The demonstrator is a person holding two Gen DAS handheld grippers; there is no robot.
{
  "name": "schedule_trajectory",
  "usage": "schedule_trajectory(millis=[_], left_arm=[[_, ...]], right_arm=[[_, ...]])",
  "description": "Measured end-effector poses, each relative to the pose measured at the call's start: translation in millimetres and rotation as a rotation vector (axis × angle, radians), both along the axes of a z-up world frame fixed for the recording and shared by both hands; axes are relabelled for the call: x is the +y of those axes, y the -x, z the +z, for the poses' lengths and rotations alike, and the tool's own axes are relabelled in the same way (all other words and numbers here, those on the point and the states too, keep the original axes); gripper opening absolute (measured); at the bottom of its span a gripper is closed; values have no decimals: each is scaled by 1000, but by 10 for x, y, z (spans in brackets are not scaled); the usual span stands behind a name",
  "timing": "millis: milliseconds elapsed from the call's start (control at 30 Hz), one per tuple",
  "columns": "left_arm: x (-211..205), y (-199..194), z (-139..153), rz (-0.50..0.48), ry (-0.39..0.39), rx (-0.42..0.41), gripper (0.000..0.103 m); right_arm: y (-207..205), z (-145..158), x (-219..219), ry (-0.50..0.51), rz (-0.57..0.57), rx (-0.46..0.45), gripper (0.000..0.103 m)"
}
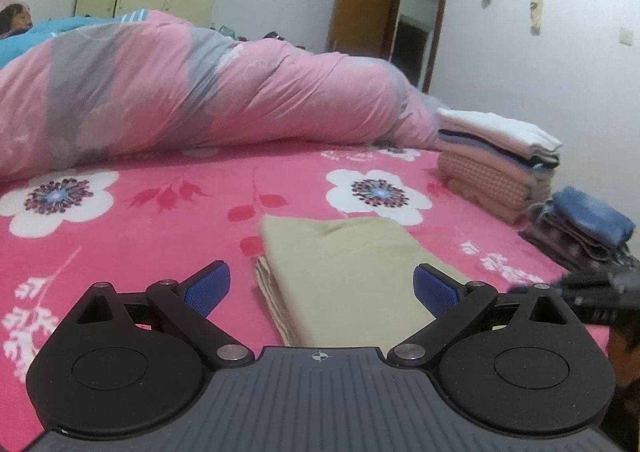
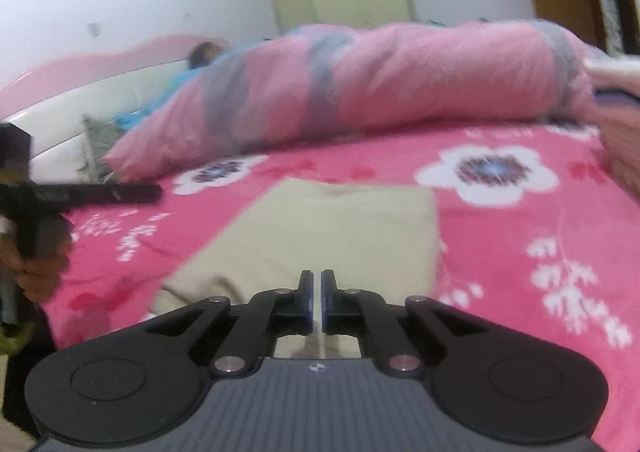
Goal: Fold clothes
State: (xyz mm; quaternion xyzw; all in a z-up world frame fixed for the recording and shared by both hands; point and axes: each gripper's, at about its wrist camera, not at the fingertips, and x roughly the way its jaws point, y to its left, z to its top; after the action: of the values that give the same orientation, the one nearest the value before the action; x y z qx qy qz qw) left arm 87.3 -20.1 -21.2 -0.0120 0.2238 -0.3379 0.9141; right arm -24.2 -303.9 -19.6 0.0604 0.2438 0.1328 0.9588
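A folded beige garment (image 1: pixel 340 248) lies flat on the pink flowered bedsheet (image 1: pixel 120 244), its stacked edges facing left. My left gripper (image 1: pixel 320 272) hangs just above its near end, jaws wide open, blue pads (image 1: pixel 206 286) on either side and nothing between them. In the right wrist view the same beige garment (image 2: pixel 320 228) lies straight ahead. My right gripper (image 2: pixel 318 276) hovers over its near edge with only a narrow slit between the pads and no cloth in it. A blurred black part of the left tool (image 2: pixel 80 193) and the hand (image 2: pixel 40 272) holding it show at the left.
A tall stack of folded clothes (image 1: pixel 496 155) and a smaller blue-topped pile (image 1: pixel 588 228) stand at the bed's right edge. A bunched pink quilt (image 1: pixel 200 83) runs across the back, with a person (image 1: pixel 16 17) lying at the far left. A doorway (image 1: pixel 416 19) is behind.
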Motion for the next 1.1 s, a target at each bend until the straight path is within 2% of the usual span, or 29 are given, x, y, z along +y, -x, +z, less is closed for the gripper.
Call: schedule_trajectory(millis=[33,67,100,267,433,600,667,800,900,1067,1100], left_arm=[[-8,17,-34,-11,-1,-3,99],[-39,27,-65,-22,-13,-9,99],[-68,52,-90,-35,-32,-23,99],[-231,190,-177,-120,-138,-121,95],[-320,287,-253,-207,-182,-145,80],[-503,368,-325,-287,-252,-145,64],[-584,407,-350,-315,-282,-146,59],[-706,400,-390,-297,-338,-144,52],[-725,335,-364,-282,-314,-104,41],[-742,249,-306,-277,-269,-47,16],[-747,239,-296,-276,-262,-38,15]], right_arm=[[-15,39,47,9,20,2,15],[-32,75,97,17,40,5,25],[-56,97,161,24,55,12,29],[6,134,429,39,108,37,29],[279,-73,404,-172,107,136,29],[199,-415,401,-188,35,200,24],[164,-429,373,-181,4,166,22],[204,-379,312,-182,-11,48,21],[231,-399,329,-161,-13,-13,21],[235,-437,326,-143,-15,-71,21],[227,-443,319,-141,-20,-80,21]])
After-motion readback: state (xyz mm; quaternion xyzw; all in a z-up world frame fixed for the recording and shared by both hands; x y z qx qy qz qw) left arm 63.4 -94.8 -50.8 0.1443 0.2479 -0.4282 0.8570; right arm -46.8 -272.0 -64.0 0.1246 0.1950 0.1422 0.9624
